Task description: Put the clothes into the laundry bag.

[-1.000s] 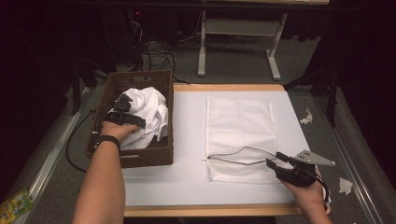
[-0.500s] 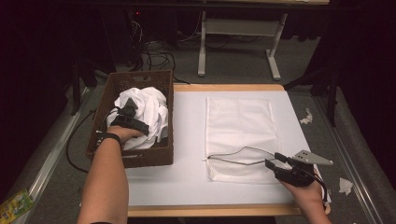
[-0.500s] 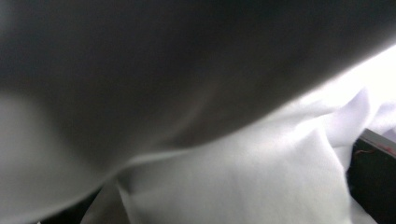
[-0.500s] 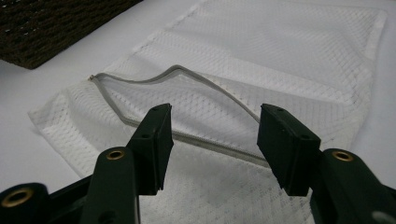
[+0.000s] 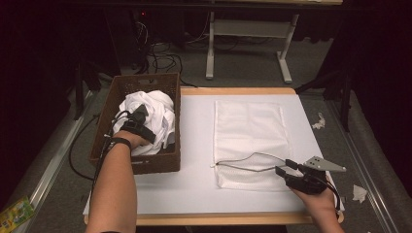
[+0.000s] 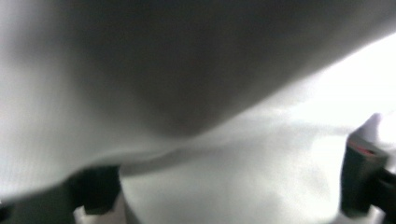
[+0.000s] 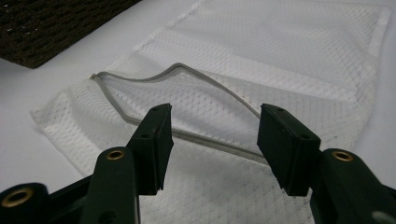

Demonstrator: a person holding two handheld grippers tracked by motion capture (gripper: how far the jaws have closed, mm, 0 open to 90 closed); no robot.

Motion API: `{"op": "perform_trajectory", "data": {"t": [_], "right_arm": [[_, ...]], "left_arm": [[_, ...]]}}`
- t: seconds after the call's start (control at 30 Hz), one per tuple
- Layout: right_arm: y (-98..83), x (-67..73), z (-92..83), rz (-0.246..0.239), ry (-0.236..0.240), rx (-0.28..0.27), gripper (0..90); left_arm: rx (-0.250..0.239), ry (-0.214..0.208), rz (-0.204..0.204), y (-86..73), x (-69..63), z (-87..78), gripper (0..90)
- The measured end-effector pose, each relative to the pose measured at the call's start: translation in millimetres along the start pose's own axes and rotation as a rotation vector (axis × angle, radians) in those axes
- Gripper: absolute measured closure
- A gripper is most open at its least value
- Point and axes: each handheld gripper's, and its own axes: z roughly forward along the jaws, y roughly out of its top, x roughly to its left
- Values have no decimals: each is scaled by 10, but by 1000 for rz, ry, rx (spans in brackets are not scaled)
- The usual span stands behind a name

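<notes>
At the left of the high view, a brown woven basket (image 5: pixel 145 165) sits on the left part of the white-topped bench (image 5: pixel 194 145), its near wall facing the person. Inside it lies a crumpled heap of white cloth (image 5: pixel 158 109) that rises above the rim. The left gripper (image 5: pixel 137 118) is pushed down into this heap, the person's left hand (image 5: pixel 127 141) behind it with a dark band at the wrist and the cable looping off the basket's left side. In the left gripper view the cloth (image 6: pixel 224 154) presses close and blurred against the camera, with folds lying between the two dark fingers (image 6: pixel 362 177); they have just been closing on it, yet they stand well apart and whether the pads already press the fabric cannot be told. Further right, well clear of the basket, a white mesh laundry bag (image 5: pixel 250 131) lies flat on the bench, its grey zipper (image 5: pixel 243 162) open and bowed upward along the near edge. At the near right corner of the bag, the right gripper (image 5: pixel 286 168) hovers low in the person's right hand (image 5: pixel 316 194). In the right gripper view its fingers (image 7: pixel 152 140) are spread, holding nothing, with the zipper (image 7: pixel 187 74) and bag mouth just beyond their tips.
</notes>
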Motion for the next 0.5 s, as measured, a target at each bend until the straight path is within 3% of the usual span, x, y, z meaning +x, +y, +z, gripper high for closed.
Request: {"op": "perform_trajectory", "data": {"t": [0.1,0.2,0.23,0.27,0.3,0.33,0.37,0.5], "right_arm": [[1,-4,0,-10,0,-4,462],[1,-11,4,-5,-2,-5,462],[1,-11,4,-5,-2,-5,462],[0,-12,5,-5,-1,-5,463],[-2,-7,2,0,-1,-1,463],[-3,-5,0,-3,-1,-1,462],[-2,1,-4,2,-2,0,463],[1,7,-10,3,-4,-4,463]], "left_arm": [[-10,-19,13,-12,-19,-26,315],[-24,-35,9,-33,-1,-57,371],[-24,-35,9,-33,-1,-57,454],[-33,-9,-9,-44,24,-84,454],[-39,-46,-13,-53,56,-79,539],[-52,-47,-21,-62,59,-76,553],[-54,-15,-21,-66,60,-84,578],[-55,-15,-31,-62,77,-98,663]]}}
